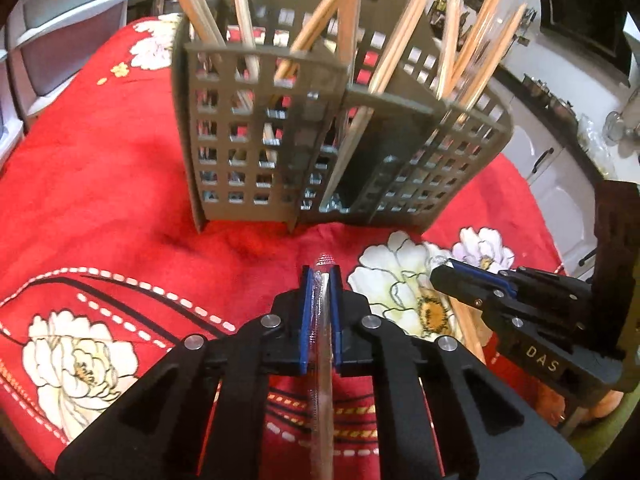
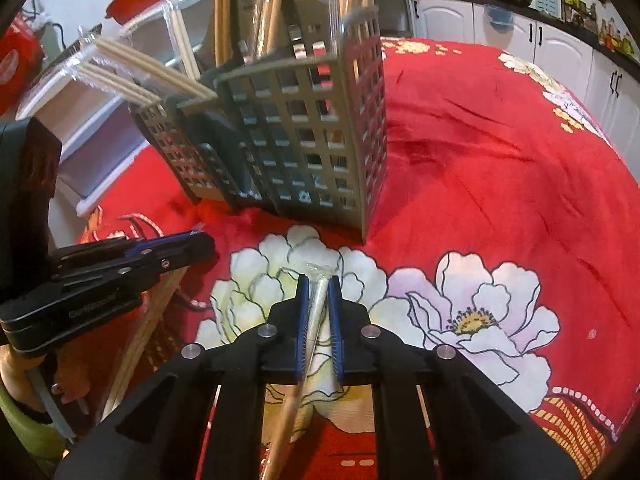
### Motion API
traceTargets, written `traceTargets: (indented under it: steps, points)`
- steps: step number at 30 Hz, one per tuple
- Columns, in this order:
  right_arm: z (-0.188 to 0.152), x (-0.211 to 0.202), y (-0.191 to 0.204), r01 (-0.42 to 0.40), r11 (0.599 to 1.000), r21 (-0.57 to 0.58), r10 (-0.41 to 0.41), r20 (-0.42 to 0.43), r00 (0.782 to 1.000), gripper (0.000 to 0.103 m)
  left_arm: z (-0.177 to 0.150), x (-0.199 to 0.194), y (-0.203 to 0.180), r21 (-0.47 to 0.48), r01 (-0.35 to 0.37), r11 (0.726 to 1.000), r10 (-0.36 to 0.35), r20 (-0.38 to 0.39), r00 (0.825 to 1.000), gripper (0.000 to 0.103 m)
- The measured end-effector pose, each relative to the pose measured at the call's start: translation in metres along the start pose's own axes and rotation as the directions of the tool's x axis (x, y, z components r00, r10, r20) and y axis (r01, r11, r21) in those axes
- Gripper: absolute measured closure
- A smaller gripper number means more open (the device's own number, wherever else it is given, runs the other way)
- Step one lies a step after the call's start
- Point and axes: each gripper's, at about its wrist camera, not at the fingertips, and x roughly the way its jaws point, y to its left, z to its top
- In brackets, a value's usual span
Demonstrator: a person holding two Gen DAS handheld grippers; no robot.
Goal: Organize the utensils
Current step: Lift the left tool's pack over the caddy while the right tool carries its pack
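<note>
A grey slotted utensil caddy [image 1: 280, 128] stands on the red flowered cloth, with several wrapped wooden chopstick pairs [image 1: 404, 28] leaning in its compartments. It also shows in the right wrist view [image 2: 312, 132]. My left gripper [image 1: 321, 280] is shut on a clear-wrapped chopstick pair [image 1: 324, 360], just in front of the caddy. My right gripper [image 2: 319, 284] is shut on another wrapped chopstick pair [image 2: 308, 340], also short of the caddy. Each gripper shows in the other's view: the right one [image 1: 452, 270] and the left one [image 2: 200, 240].
The red cloth [image 2: 500, 168] covers a round table. White drawer units [image 1: 52, 40] stand beyond its left edge. White kitchen cabinets [image 2: 560, 48] and a cluttered counter run behind on the right.
</note>
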Motion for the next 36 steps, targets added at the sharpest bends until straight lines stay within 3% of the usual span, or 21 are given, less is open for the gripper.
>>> traceTargets:
  steps: [12, 21, 27, 36]
  points:
    - [0.022, -0.055, 0.023, -0.036, 0.998, -0.057, 0.044, 0.149, 0.988, 0.097, 0.014, -0.067, 0.012, -0.018, 0.036, 0.999, -0.033, 0.151, 0.988, 0.1]
    - [0.043, -0.107, 0.036, -0.045, 0.995, -0.088, 0.068, 0.281, 0.957, 0.097, 0.037, -0.117, -0.003, 0.012, 0.086, 0.996, -0.085, 0.276, 0.957, 0.101]
    - [0.06, -0.139, 0.039, -0.047, 0.994, -0.1, 0.081, 0.369, 0.926, 0.097, 0.056, -0.144, -0.018, 0.05, 0.116, 0.992, -0.126, 0.34, 0.932, 0.101]
    - [0.089, -0.181, 0.041, -0.035, 0.993, -0.117, 0.091, 0.518, 0.85, 0.097, 0.087, -0.171, -0.039, 0.1, 0.12, 0.988, -0.151, 0.424, 0.893, 0.101]
